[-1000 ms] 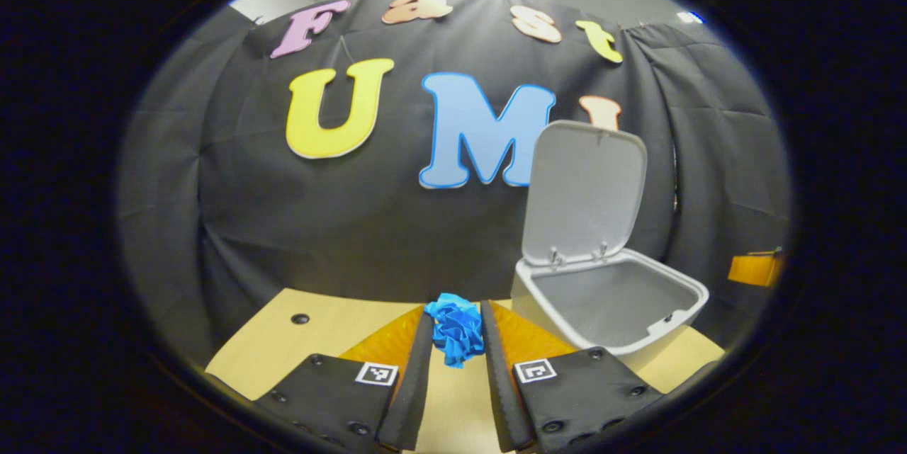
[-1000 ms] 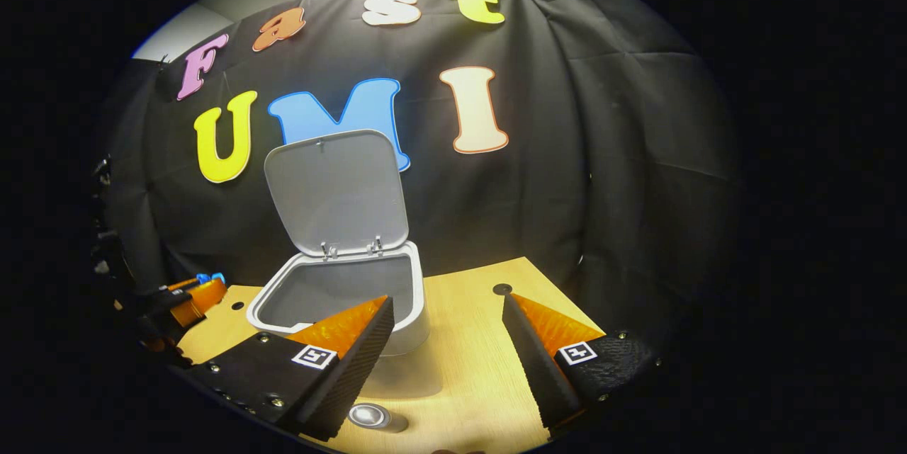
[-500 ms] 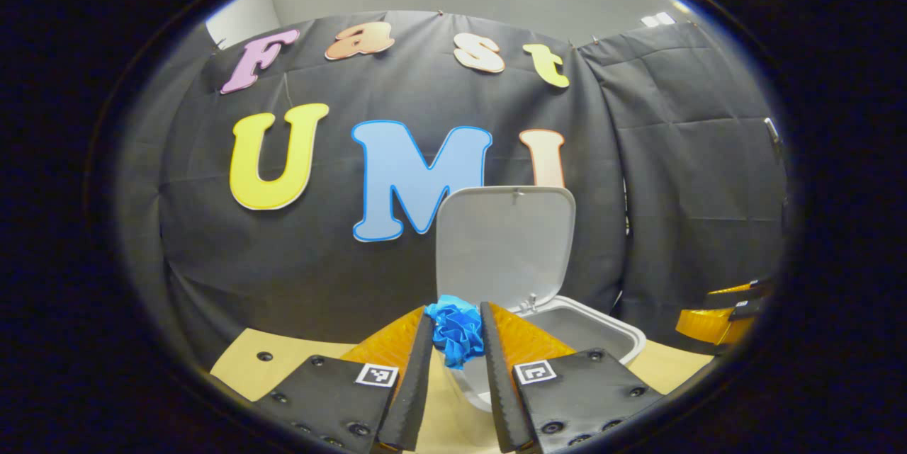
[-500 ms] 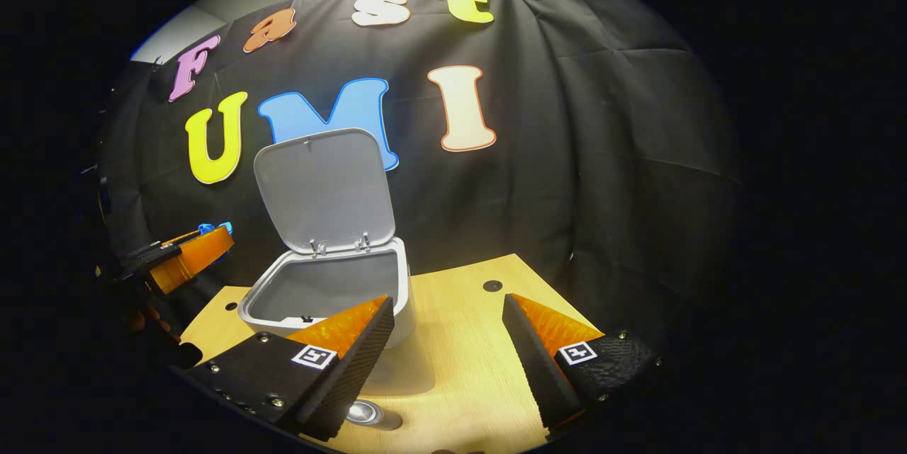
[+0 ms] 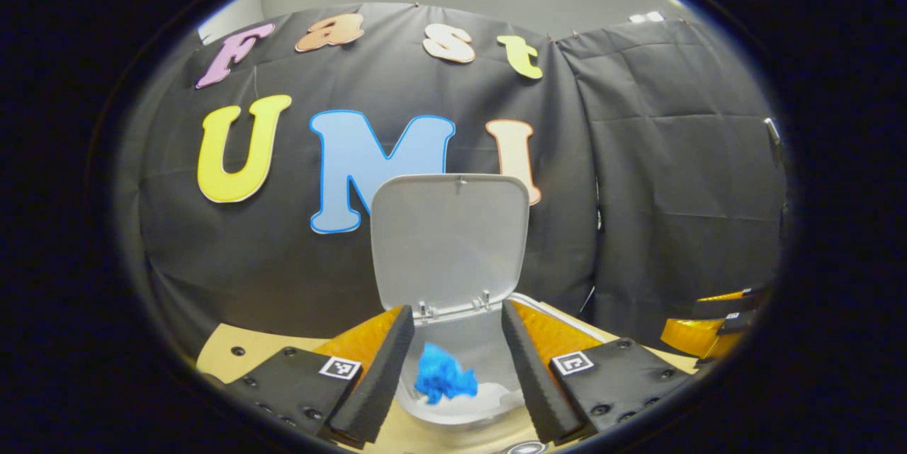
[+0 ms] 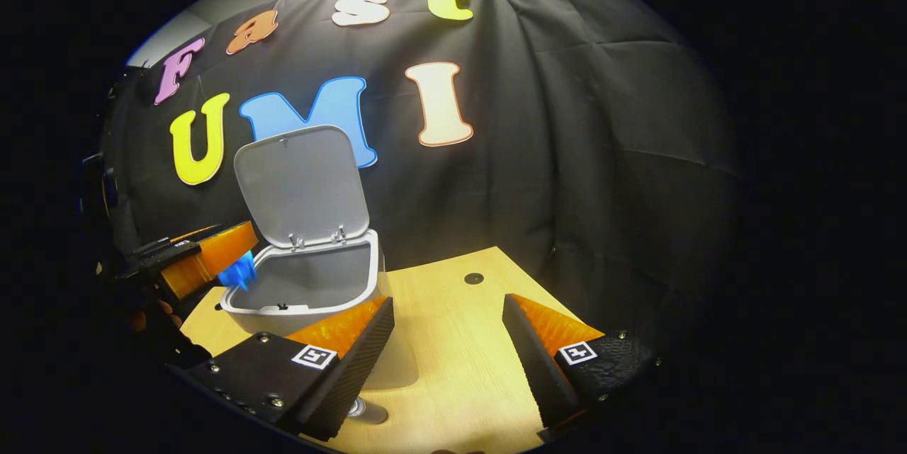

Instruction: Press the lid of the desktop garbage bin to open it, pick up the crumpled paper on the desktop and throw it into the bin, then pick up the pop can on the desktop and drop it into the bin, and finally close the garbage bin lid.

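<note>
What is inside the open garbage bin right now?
The blue crumpled paper lies inside the garbage bin, between the open left gripper fingers. The bin's nearest floor is hidden by its front rim.

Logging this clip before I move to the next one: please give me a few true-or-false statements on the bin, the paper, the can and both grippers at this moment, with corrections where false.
1. The garbage bin has its lid raised. True.
2. The left gripper is shut on the crumpled blue paper. False: its fingers stand apart, with the paper loose between them, over the bin's opening.
3. The right gripper holds the pop can. False: it is open and empty; the can stands on the desktop beside its left finger.
4. In the right gripper view, the paper shows at the bin's left rim, by the left gripper's fingers. True.
5. The bin lies tipped on its side. False: it stands upright on the desktop.
</note>
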{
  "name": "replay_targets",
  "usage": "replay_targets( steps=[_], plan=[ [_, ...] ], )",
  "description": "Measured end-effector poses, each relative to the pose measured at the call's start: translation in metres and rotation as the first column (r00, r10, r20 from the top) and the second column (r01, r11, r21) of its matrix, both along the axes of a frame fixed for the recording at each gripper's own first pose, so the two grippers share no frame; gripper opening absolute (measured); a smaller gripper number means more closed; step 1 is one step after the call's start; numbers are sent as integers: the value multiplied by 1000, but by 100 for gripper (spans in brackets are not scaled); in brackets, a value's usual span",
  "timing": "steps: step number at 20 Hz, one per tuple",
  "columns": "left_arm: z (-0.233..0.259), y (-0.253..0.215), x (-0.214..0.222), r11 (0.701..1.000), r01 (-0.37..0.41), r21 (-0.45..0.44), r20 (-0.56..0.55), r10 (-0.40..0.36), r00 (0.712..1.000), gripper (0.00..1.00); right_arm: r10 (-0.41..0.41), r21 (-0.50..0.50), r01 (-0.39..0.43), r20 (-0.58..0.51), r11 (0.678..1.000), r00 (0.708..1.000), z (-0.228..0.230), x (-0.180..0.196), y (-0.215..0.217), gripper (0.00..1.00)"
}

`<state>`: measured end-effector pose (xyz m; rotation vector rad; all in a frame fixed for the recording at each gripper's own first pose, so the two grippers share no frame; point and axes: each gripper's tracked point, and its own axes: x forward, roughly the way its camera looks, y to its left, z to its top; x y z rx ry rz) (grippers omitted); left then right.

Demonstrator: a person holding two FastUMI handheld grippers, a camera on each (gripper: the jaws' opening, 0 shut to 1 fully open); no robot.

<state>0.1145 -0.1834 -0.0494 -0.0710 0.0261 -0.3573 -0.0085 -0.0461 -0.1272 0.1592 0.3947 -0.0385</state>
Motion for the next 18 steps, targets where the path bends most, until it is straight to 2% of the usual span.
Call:
replay_targets(
  steps=[9,14,18],
  plan=[
    [-4,31,2,998,-67,8,-12,67,998,85,54,11,-54,-29,998,998,-16,-7,21,98],
    [-10,66,3,990,-141,1,-28,141,990,85,157,16,-157,-90,988,983,-39,-16,60,98],
    [-17,95,2,980,-199,-3,-46,198,979,85,266,26,-266,-152,964,952,-60,-24,96,98]
  ],
)
